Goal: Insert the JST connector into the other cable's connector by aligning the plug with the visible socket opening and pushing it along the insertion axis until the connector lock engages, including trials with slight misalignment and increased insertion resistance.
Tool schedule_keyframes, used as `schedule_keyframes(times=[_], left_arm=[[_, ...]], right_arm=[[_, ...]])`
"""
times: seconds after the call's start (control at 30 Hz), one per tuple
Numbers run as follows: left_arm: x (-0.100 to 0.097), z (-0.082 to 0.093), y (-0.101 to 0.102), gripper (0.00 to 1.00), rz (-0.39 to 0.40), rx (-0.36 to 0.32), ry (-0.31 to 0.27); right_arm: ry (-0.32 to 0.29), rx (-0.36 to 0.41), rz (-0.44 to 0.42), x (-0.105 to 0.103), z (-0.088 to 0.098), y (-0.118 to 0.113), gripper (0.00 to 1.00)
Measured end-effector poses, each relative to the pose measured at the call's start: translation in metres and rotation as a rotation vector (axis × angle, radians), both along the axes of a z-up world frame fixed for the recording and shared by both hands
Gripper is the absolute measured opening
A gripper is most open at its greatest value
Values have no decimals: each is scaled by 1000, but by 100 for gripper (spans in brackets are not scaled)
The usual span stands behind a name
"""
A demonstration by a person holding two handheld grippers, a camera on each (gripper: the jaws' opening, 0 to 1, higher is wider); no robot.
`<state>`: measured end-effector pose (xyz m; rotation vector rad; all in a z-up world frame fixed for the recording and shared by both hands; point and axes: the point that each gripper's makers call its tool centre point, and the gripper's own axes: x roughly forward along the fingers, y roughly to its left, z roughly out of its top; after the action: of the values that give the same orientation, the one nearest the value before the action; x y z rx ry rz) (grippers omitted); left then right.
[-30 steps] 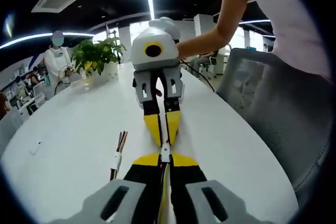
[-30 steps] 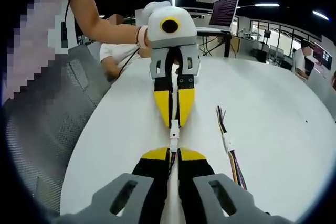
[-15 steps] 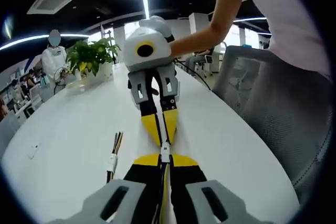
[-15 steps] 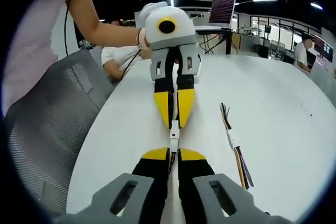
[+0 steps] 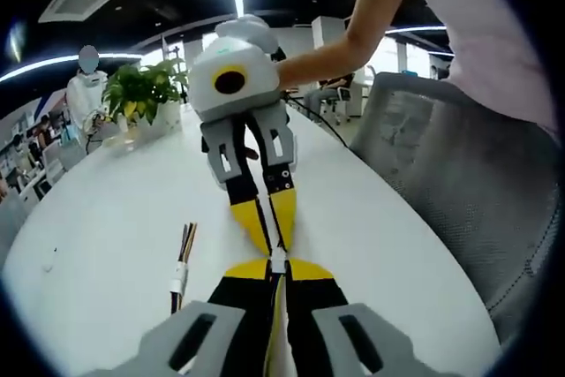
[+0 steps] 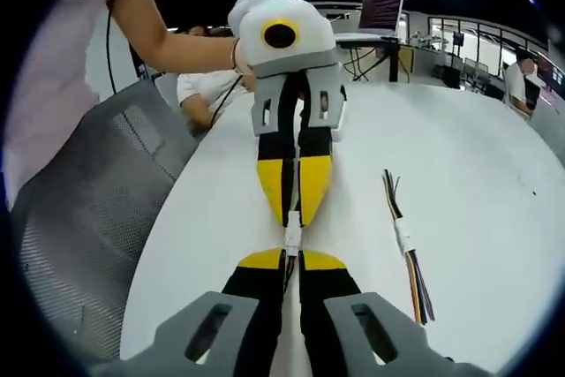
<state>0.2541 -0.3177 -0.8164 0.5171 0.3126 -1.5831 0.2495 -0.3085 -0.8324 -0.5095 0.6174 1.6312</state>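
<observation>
tip to tip, left tongs (image 5: 276,267) and right tongs (image 6: 291,258) each pinch a white connector (image 6: 292,237).

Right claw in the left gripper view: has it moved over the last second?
Yes. The yellow-tipped right claw now sits farther right of the loose multicoloured wire cable lying on the white table.

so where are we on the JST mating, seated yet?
Done: each tool is shut on its own small white connector, left tool and right tool tip to tip, with the white connector pair touching in line. In hand: the push. Left: confirming the lock, too small to tell. A spare multicoloured cable lies on the white table.
</observation>
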Motion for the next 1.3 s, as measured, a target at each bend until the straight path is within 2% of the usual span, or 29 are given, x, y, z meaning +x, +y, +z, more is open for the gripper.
schedule_keyframes(times=[0.13,0.37,0.73,1.07,1.3], left_arm=[[1,0,2,0,5,-7,4],[6,12,4,0,38,-58,11],[8,17,7,0,75,-108,40],[8,15,1,0,77,-107,44],[13,13,1,0,94,-109,46]], right_arm=[[13,6,-16,1,2,-2,2],[6,66,-51,7,14,-4,2],[21,117,-86,8,21,-2,1],[33,108,-91,11,16,-3,1],[12,110,-93,17,13,-1,1]])
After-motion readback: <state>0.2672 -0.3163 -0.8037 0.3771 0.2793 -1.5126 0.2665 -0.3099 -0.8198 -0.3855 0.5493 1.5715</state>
